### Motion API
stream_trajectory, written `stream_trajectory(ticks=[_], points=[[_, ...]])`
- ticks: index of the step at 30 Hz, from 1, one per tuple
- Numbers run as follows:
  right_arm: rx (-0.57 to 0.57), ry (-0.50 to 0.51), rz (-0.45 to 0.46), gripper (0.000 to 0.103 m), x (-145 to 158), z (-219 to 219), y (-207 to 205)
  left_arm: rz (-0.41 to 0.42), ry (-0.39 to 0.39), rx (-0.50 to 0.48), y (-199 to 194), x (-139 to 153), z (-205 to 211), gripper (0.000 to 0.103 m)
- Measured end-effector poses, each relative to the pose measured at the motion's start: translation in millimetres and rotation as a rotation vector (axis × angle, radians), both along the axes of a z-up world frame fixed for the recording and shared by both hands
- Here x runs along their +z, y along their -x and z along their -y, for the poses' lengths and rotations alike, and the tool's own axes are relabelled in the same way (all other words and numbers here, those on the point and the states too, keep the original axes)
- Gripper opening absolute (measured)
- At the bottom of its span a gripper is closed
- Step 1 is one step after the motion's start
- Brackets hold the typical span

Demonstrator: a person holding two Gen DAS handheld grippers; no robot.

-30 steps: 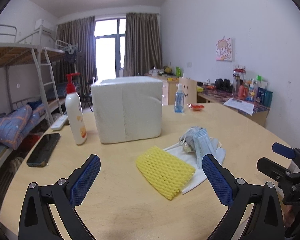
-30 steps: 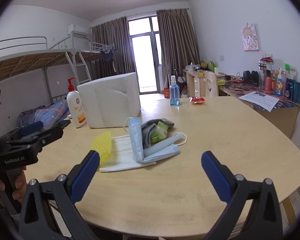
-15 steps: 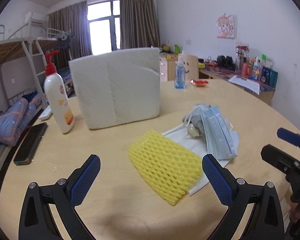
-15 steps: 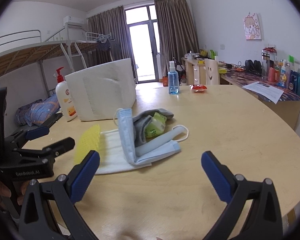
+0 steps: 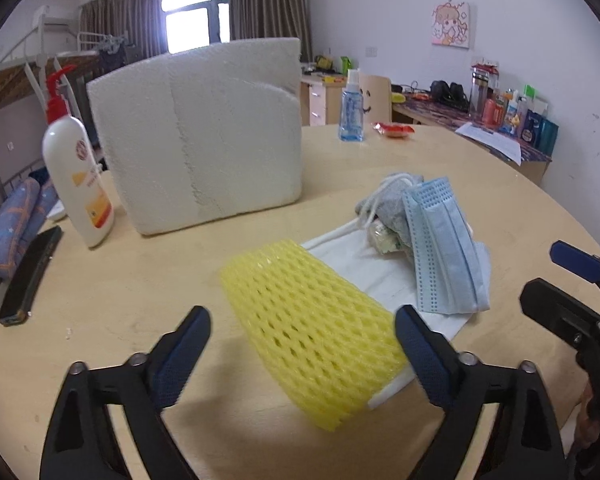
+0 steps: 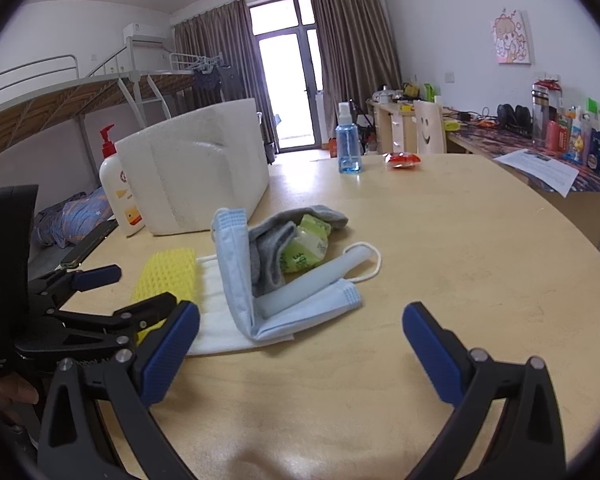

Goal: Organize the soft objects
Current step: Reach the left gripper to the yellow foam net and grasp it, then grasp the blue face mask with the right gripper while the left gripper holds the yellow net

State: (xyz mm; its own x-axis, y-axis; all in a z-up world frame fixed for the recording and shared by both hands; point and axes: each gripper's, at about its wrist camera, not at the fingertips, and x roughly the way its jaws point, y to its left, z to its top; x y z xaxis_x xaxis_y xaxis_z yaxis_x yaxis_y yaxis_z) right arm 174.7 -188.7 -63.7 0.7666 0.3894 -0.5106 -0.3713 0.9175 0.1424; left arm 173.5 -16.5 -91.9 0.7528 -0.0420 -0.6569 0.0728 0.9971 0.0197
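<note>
The left gripper (image 5: 302,334) hung low over the round wooden surface (image 5: 148,292) with its 2 blue pads apart, the jaws having just been closing a little. The near end of the yellow foam net sleeve (image 5: 312,328) lay between the pads; the pad at 3 o'clock stood right against the sleeve's edge, the other clear of it, and whether either pressed on it could not be told.

The sleeve lay flat, its far end pointing toward 11 o'clock, and partly overlapped a white mask (image 5: 364,268). On that mask, toward 1 o'clock from the sleeve, sat a folded blue face mask (image 5: 444,240), with a grey sock (image 5: 392,204) and a green packet (image 6: 304,248) tucked into the fold. White ear loops trailed out beside them.

The right gripper (image 6: 300,344) was spread wide and held nothing, hovering over bare surface at the near edge. The blue mask lay just beyond its pad at 9 o'clock. In the right wrist view the left gripper showed at 9 o'clock, black with blue tips, and part of a hand (image 6: 4,392) held it.

Farther back, at 12 o'clock, a white foam box (image 5: 204,140) stood upright. A white lotion pump bottle (image 5: 78,176) with a red top stood just beside it at 9 o'clock, and a dark phone (image 5: 30,276) lay near the surface's edge. A blue spray bottle (image 5: 352,112) and a red wrapper (image 5: 394,130) sat well apart at the far side.
</note>
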Motion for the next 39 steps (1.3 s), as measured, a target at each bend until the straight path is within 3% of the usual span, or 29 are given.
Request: stream_trajectory(ticks=[7,9,17,22,27,29,31,35,39], points=[[0.019,0.010,-0.007,0.103,-0.9,-5.0,-5.3,-0.048,0.036,-0.009,-6.5,-3.2,-4.3,0.057],[0.027,0.014,-0.013,0.103,-1.8,-7.4,-6.7,-0.070,0.055,-0.015,-8.9,-5.4,-6.6,0.056],[0.051,0.039,-0.020,0.103,-1.2,-18.3,-10.6,-0.096,0.072,-0.050,-7.9,-8.4,-5.7,0.035],[0.062,0.054,-0.019,0.103,0.1,-24.7,-12.9,-0.084,0.100,-0.073,-5.3,-7.0,-8.9,0.014],[0.084,0.064,-0.031,0.102,-0.6,-31.3,-15.5,-0.026,0.132,-0.099,1.9,1.6,-14.4,0.011],[0.090,0.070,-0.032,0.096,-1.5,-34.6,-15.8,-0.015,0.141,-0.105,3.8,4.0,-16.5,0.011],[0.094,0.089,-0.045,0.082,-4.6,-38.3,-18.6,-0.003,0.153,-0.116,5.0,6.3,-18.1,0.011],[0.090,0.112,-0.075,0.071,-10.5,-42.3,-22.5,0.020,0.169,-0.129,9.1,10.1,-22.5,0.011],[0.084,0.122,-0.099,0.045,-14.8,-42.8,-23.8,0.034,0.177,-0.140,14.3,10.6,-26.0,0.011]])
